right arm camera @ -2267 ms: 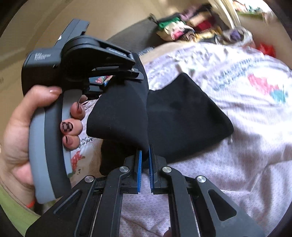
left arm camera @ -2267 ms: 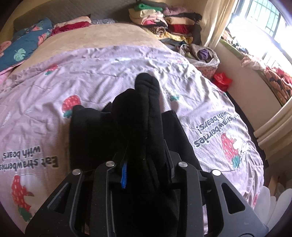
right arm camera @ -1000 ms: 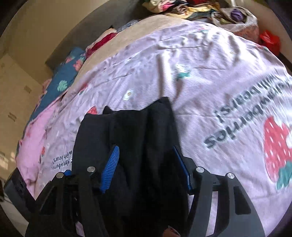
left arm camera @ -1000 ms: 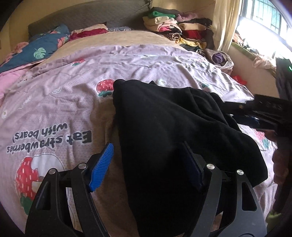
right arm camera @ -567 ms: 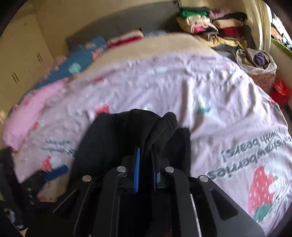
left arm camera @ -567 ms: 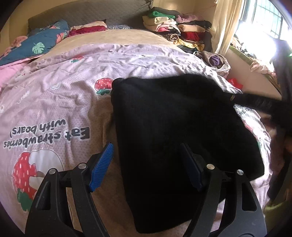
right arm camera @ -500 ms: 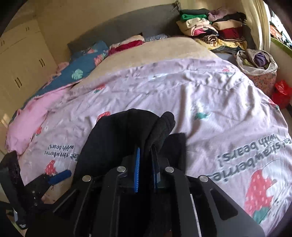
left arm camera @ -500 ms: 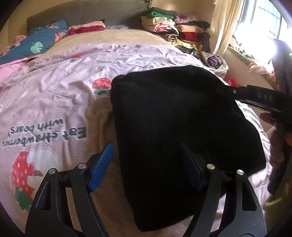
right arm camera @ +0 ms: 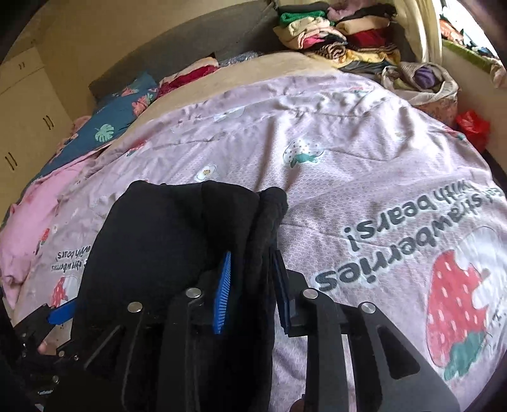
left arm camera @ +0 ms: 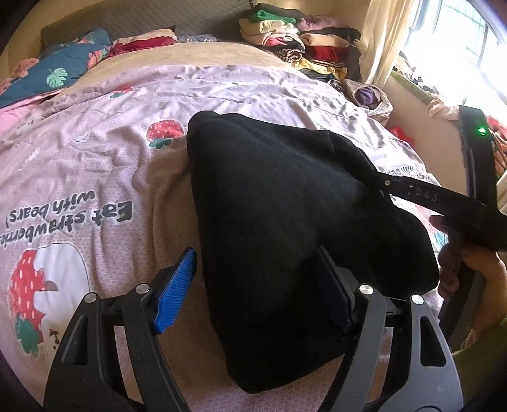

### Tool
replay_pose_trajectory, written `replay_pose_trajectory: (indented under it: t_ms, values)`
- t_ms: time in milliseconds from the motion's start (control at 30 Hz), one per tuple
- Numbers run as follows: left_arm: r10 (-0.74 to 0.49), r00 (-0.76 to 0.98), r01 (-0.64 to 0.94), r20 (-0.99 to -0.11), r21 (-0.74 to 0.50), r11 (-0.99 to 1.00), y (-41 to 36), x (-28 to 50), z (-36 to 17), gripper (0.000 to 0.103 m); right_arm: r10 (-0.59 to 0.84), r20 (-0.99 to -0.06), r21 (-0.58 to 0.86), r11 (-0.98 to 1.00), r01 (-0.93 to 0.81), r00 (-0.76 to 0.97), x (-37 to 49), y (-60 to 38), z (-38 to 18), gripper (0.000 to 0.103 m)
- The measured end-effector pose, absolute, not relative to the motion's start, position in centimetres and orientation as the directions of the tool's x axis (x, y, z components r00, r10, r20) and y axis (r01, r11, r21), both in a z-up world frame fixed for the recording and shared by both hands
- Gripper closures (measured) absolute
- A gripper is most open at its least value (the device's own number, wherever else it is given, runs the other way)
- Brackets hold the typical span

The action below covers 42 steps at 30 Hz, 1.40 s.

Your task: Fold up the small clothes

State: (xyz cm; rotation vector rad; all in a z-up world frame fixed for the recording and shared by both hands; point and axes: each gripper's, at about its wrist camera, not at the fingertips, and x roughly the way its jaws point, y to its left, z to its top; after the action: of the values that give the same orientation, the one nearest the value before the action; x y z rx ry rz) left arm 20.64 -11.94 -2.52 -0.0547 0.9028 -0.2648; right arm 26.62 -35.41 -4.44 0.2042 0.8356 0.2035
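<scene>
A black garment [left arm camera: 285, 222] lies folded on the pink strawberry duvet [left arm camera: 95, 164]. My left gripper [left arm camera: 253, 285] stands open and wide over the garment's near end. Its left pad is clear of the cloth and its right pad is half hidden by it. My right gripper [right arm camera: 253, 291] is at the garment's right edge. Its jaws are opening, and a thick fold of the black garment [right arm camera: 177, 241] hangs loose between the blue pads. The left wrist view shows one right-gripper finger [left arm camera: 427, 198] reaching in from the right, held by a hand [left arm camera: 472, 272].
Stacked folded clothes [right arm camera: 332, 28] sit at the bed's far right corner, with a bag of clothes [right arm camera: 424, 82] beside them. Blue floral bedding [right arm camera: 123, 104] and a pink blanket [right arm camera: 41, 209] lie at the far left. A curtain and window [left arm camera: 443, 47] are on the right.
My right gripper shut on a fold of the black garment, lifted it a little, and has now parted its jaws again. The left gripper has stayed open in place.
</scene>
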Motion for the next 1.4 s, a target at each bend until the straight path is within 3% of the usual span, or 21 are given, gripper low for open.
replay_pose_trajectory:
  t_ms: [67,100,167,467,800,833,867,900,967,1033,1167,1400]
  values:
    - [-0.249,0.591,0.203,-0.767,-0.158,0.966,-11.9,20.7,-2.5,0.036,0.243,-0.683,0.253,0.963,-0.089,0.689,24.9,-35.7,-3.6,0.067]
    - [-0.249,0.592,0.202,-0.767,-0.158,0.967,-11.8,20.6,-2.5,0.036,0.242,-0.673,0.256,0.963,-0.086,0.699,24.4,-35.8,-3.3,0.058]
    - [-0.252,0.592,0.200,-0.766,-0.163,0.966,-11.7,20.5,-2.4,0.036,0.244,-0.645,0.275,0.958,-0.079,0.724,22.8,-36.3,-2.6,0.050]
    - [-0.246,0.603,0.195,-0.759,-0.159,0.968,-11.6,19.8,-2.1,0.036,0.311,-0.576,0.352,0.929,-0.114,0.756,17.9,-36.9,-1.2,0.042]
    - [-0.252,0.604,0.192,-0.756,-0.168,0.967,-11.2,19.1,-2.0,0.036,0.323,-0.639,0.365,0.926,-0.095,0.698,17.4,-35.4,-3.3,0.042]
    - [-0.252,0.604,0.192,-0.756,-0.169,0.967,-11.2,19.1,-2.0,0.036,0.321,-0.648,0.373,0.924,-0.080,0.690,17.5,-35.6,-3.7,0.042]
    - [-0.253,0.603,0.191,-0.756,-0.170,0.967,-11.2,19.1,-2.0,0.035,0.319,-0.658,0.379,0.923,-0.066,0.682,17.6,-35.9,-4.2,0.050]
    - [-0.251,0.604,0.188,-0.756,-0.170,0.967,-11.1,19.0,-2.0,0.028,0.330,-0.664,0.392,0.918,-0.063,0.671,17.7,-36.1,-4.6,0.064]
    - [-0.250,0.607,0.185,-0.755,-0.171,0.968,-10.9,18.9,-2.0,0.025,0.353,-0.663,0.415,0.907,-0.068,0.660,17.6,-36.4,-5.0,0.081]
    - [-0.256,0.603,0.186,-0.755,-0.178,0.966,-10.8,18.9,-2.1,0.025,0.331,-0.677,0.389,0.919,-0.061,0.658,17.5,-36.1,-5.2,0.080]
    - [-0.258,0.601,0.185,-0.756,-0.182,0.966,-10.8,18.8,-2.1,0.025,0.257,-0.711,0.329,0.944,-0.014,0.655,17.5,-35.9,-5.9,0.051]
    - [-0.259,0.597,0.186,-0.759,-0.183,0.965,-10.6,18.6,-2.1,0.023,0.256,-0.682,0.336,0.942,-0.017,0.685,16.4,-36.2,-5.4,0.046]
